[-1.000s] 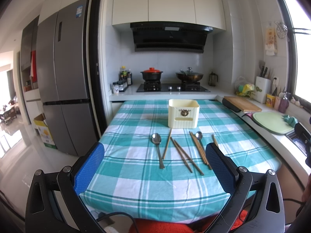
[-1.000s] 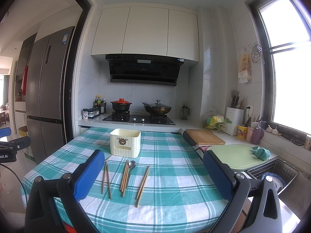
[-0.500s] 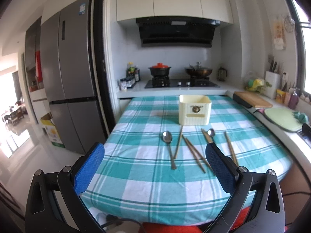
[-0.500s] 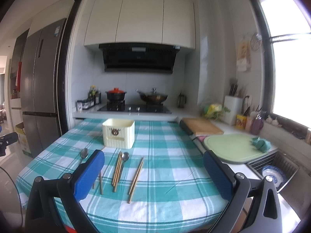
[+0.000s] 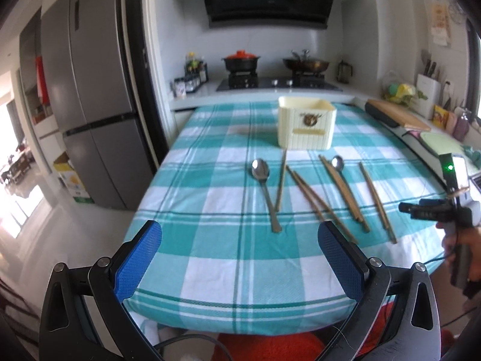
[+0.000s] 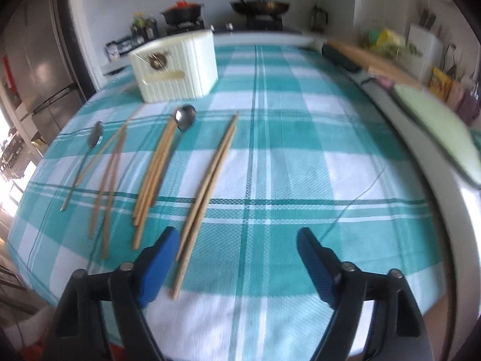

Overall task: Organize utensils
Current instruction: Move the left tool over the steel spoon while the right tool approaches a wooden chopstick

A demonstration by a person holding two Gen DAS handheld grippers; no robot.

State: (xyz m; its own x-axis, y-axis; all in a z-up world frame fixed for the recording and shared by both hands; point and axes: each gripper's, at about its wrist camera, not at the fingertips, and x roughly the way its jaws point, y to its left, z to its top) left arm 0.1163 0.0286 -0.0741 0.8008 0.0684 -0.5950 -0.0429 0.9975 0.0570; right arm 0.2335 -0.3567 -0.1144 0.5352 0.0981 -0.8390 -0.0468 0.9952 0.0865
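A cream utensil holder (image 5: 306, 126) (image 6: 176, 66) stands on the teal checked tablecloth (image 5: 210, 255) (image 6: 300, 150). In front of it lie two metal spoons (image 5: 264, 186) (image 6: 185, 115) and several wooden chopsticks (image 5: 315, 198). My right gripper (image 6: 237, 236) hangs low over the cloth with its jaws closing. The near end of the rightmost chopstick pair (image 6: 210, 186) lies between them, close to the left finger (image 6: 156, 264), and the pads do not press it. My left gripper (image 5: 239, 231) is open and empty near the table's front edge, short of the utensils.
Beyond the table are a stove with a red-lidded pot (image 5: 240, 60) and a wok (image 5: 305, 64). A grey fridge (image 5: 90, 105) stands on the left. On the right, a counter holds a cutting board (image 5: 396, 114) and a green mat (image 6: 442, 132). A hand (image 5: 463, 249) grips the right gripper's handle.
The right gripper dropped and tilted down over the rightmost chopsticks, and its jaws narrowed. The left gripper moved lower and closer to the table. The utensils have not moved.
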